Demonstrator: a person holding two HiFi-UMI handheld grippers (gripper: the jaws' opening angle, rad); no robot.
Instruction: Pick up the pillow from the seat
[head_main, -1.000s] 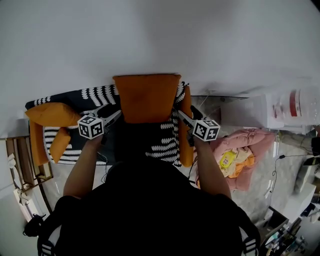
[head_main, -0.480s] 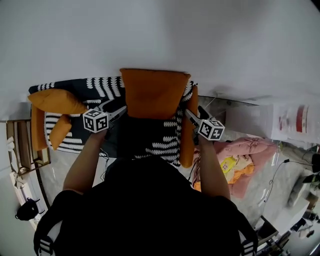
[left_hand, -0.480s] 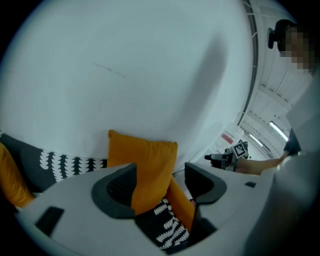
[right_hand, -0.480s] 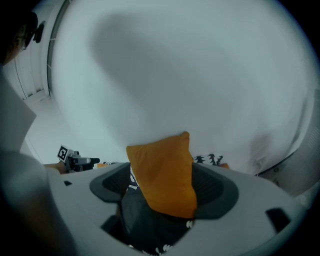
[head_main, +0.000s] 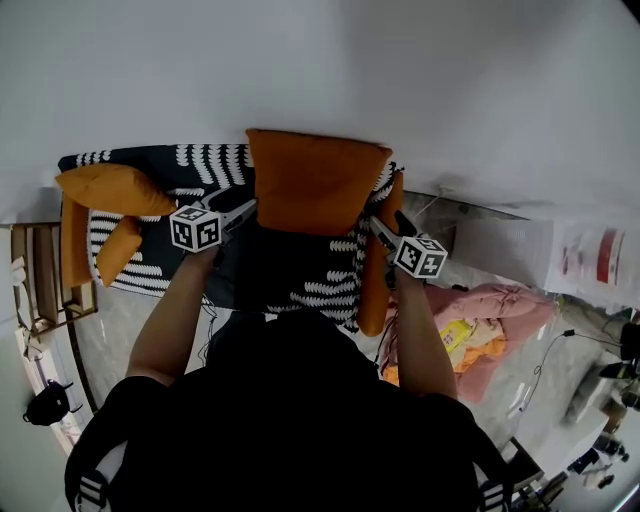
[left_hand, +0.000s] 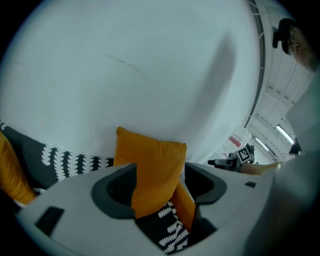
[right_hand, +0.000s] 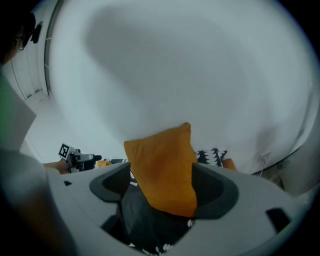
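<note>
The orange pillow (head_main: 315, 180) hangs in the air in front of the white wall, above the black sofa with white pattern (head_main: 325, 290). My left gripper (head_main: 248, 208) is shut on the pillow's left edge, and my right gripper (head_main: 376, 228) is shut on its right edge. In the left gripper view the pillow (left_hand: 150, 165) fills the gap between the dark pads of the gripper (left_hand: 160, 186). In the right gripper view the pillow's (right_hand: 165, 165) corner sits pinched in the gripper (right_hand: 162, 189). The person's body hides the front of the seat.
Two more orange cushions (head_main: 105, 190) lie at the sofa's left end. An orange armrest (head_main: 372, 290) stands at its right. A pink bundle (head_main: 490, 310) lies on the floor to the right, beside a white box (head_main: 590, 255). A wooden shelf (head_main: 30, 285) stands at the left.
Both grippers keep their hold on the pillow and have carried it a little up and to the right in the head view.
</note>
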